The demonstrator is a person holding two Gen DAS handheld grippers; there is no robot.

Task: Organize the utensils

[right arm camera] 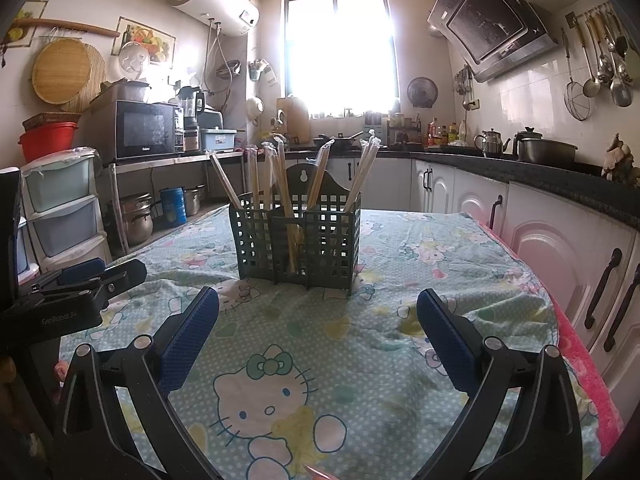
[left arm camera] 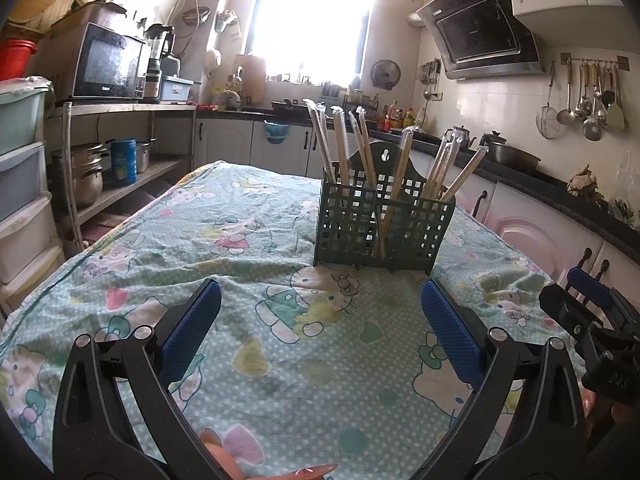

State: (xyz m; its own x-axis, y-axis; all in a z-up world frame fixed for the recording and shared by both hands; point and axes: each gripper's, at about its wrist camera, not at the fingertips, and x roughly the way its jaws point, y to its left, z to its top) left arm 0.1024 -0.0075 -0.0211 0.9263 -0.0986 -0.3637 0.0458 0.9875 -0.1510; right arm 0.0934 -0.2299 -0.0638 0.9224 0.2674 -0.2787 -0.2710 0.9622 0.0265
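Basically the chopsticks (right arm camera: 286, 192) stood upright in the basket (right arm camera: 296, 240) straight ahead of both empty, released grippers (left arm camera: 320, 332) (right arm camera: 318, 336) (neither clearly nearer).

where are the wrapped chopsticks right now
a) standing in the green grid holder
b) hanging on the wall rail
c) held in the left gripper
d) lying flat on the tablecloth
a: the wrapped chopsticks stand upright or leaning inside the green grid holder, and both grippers are open and empty.

Both tongs, left (left arm camera: 320, 332) and right (right arm camera: 318, 332), have black frames, silver screws and textured blue pads (left arm camera: 192, 330).
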